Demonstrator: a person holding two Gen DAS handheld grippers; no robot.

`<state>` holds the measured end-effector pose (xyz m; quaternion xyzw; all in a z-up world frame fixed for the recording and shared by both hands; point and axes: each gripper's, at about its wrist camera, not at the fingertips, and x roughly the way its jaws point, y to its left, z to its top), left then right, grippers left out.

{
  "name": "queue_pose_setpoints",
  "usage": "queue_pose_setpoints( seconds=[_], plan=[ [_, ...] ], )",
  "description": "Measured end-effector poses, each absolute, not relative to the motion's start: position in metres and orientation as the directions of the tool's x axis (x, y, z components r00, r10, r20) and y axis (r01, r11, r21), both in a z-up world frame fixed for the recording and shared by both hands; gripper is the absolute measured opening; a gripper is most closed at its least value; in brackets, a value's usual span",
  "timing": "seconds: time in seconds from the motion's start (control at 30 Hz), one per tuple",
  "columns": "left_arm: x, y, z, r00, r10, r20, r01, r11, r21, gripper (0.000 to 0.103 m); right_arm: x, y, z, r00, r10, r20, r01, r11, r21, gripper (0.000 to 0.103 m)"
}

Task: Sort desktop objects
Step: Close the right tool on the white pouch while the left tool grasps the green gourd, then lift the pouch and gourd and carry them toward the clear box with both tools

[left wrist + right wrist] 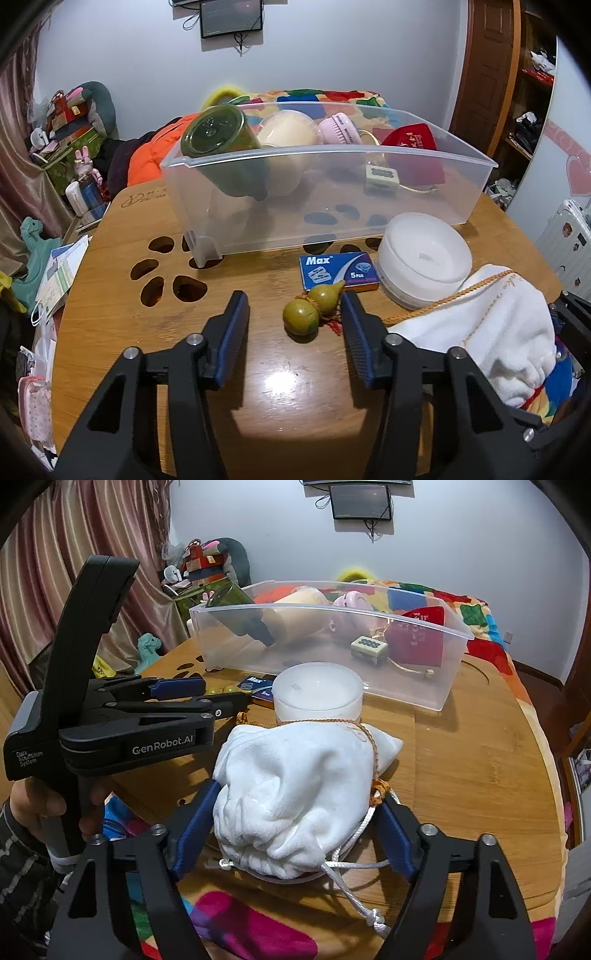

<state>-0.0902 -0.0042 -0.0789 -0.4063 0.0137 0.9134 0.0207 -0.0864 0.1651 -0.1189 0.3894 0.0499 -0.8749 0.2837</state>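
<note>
A small green gourd charm [304, 314] lies on the wooden table [221, 362] between the fingers of my left gripper [293, 297]. Its right pad touches the gourd and its left pad stands well apart, so the gripper is open. The same gripper [218, 696] shows side-on in the right wrist view. A white drawstring pouch [295, 786] sits at the table's near edge, and my right gripper [300, 794] has both blue pads against its sides. A blue "Max" box [338, 271] and a white round container [424, 254] lie in front of the clear plastic bin [332, 151].
The bin [332, 607] holds a green jar [218, 136], a cream round box [288, 133], a pink brush [338, 127], a red pouch [410, 147] and a tile-shaped keyring [382, 179]. Paw-shaped cut-outs [173, 284] pierce the table. A colourful blanket [236, 923] lies at the near edge, and clutter lies left of the table.
</note>
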Motion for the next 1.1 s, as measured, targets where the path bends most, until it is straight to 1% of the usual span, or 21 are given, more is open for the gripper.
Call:
queue_pose_setpoints(
  seconds=[0.03,0.13,0.2,0.23,0.33,0.53,1.1],
  plan=[
    [-0.090,-0.004,-0.079,-0.669,0.030,-0.743,-0.052,-0.999,0.007,0.045,-0.086,0.165,-0.119,-0.535,-0.460,-0.709,0.536,-0.833,0.136,0.070],
    [-0.089,-0.001,-0.078,-0.667,0.039,-0.744,-0.061,-0.998,0.003,0.037,-0.086,0.166,-0.118,-0.535,-0.465,-0.706,0.538,-0.831,0.140,0.065],
    [-0.087,0.000,-0.078,-0.666,0.040,-0.744,-0.064,-0.998,0.003,0.035,-0.086,0.167,-0.118,-0.536,-0.470,-0.702,0.541,-0.829,0.142,0.061],
    [-0.087,0.000,-0.077,-0.667,0.043,-0.744,-0.065,-0.998,0.001,0.032,-0.085,0.167,-0.117,-0.536,-0.472,-0.700,0.542,-0.828,0.143,0.058],
    [-0.085,-0.002,-0.077,-0.665,0.057,-0.745,-0.064,-0.998,-0.019,0.029,-0.085,0.168,-0.115,-0.529,-0.490,-0.693,0.549,-0.820,0.161,0.054],
    [-0.080,-0.004,-0.076,-0.664,0.073,-0.744,-0.066,-0.997,-0.038,0.029,-0.083,0.167,-0.112,-0.516,-0.513,-0.686,0.564,-0.806,0.179,0.048],
    [-0.069,-0.005,-0.056,-0.697,0.083,-0.712,-0.071,-0.996,-0.046,0.029,-0.078,0.168,-0.100,-0.531,-0.526,-0.664,0.574,-0.800,0.175,0.043]
  ],
)
